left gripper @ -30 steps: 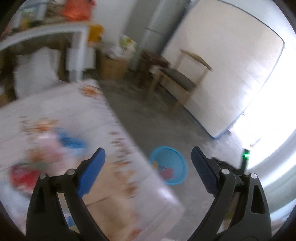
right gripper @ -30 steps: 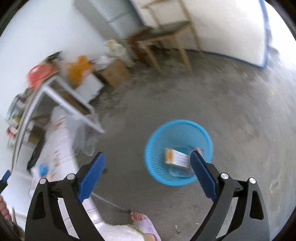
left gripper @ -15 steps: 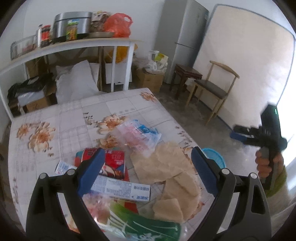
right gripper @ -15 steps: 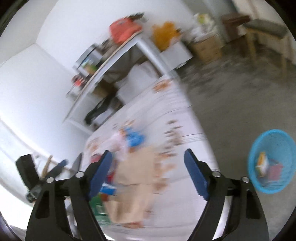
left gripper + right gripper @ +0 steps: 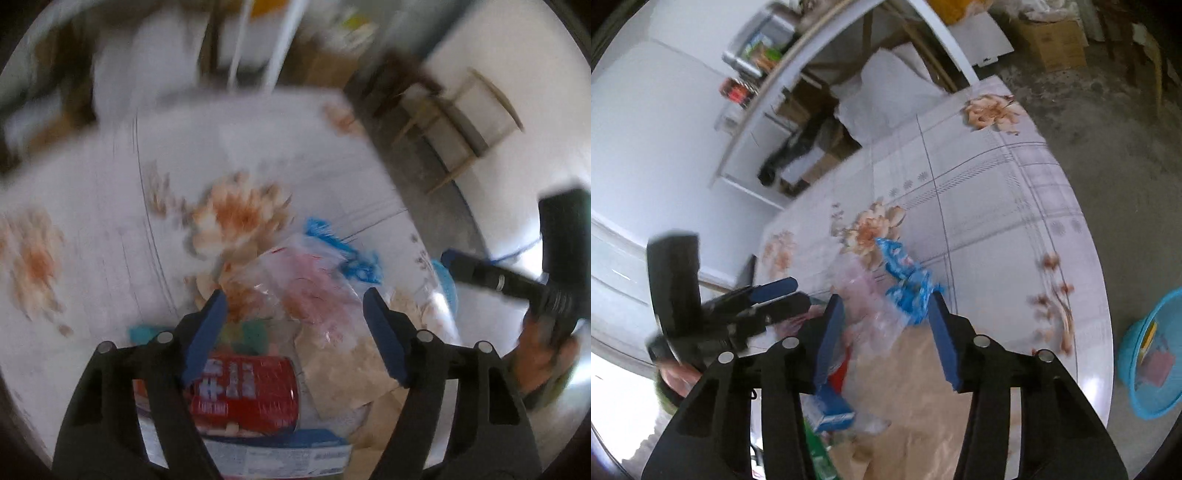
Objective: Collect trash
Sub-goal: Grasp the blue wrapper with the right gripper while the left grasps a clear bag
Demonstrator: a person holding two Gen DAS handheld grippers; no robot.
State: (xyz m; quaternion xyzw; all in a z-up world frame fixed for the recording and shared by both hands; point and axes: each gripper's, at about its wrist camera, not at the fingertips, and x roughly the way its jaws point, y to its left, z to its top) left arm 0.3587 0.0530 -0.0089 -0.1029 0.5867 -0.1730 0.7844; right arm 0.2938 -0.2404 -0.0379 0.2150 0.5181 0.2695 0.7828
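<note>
Trash lies in a heap on a table with a flowered cloth [image 5: 997, 192]. My left gripper [image 5: 295, 317] is open just above a clear pinkish plastic bag [image 5: 310, 291], with a red packet [image 5: 251, 391] under it. My right gripper [image 5: 886, 314] is open over the same bag [image 5: 868, 306] and a blue wrapper [image 5: 905, 284], above brown paper [image 5: 923, 398]. Each gripper shows in the other's view: the right one at the right edge of the left wrist view [image 5: 454, 266], the left one at the left of the right wrist view [image 5: 783, 291]. A blue basket [image 5: 1145, 369] with trash stands on the floor.
A white shelf unit [image 5: 849, 48] with jars and boxes stands behind the table. A wooden chair [image 5: 461, 122] stands on the concrete floor to the right. A green packet [image 5: 820, 454] and a blue-white box [image 5: 280, 458] lie at the near edge of the heap.
Both grippers swung from the floor basket to the table and dropped close over the trash heap. Both jaws have narrowed a little but stay open.
</note>
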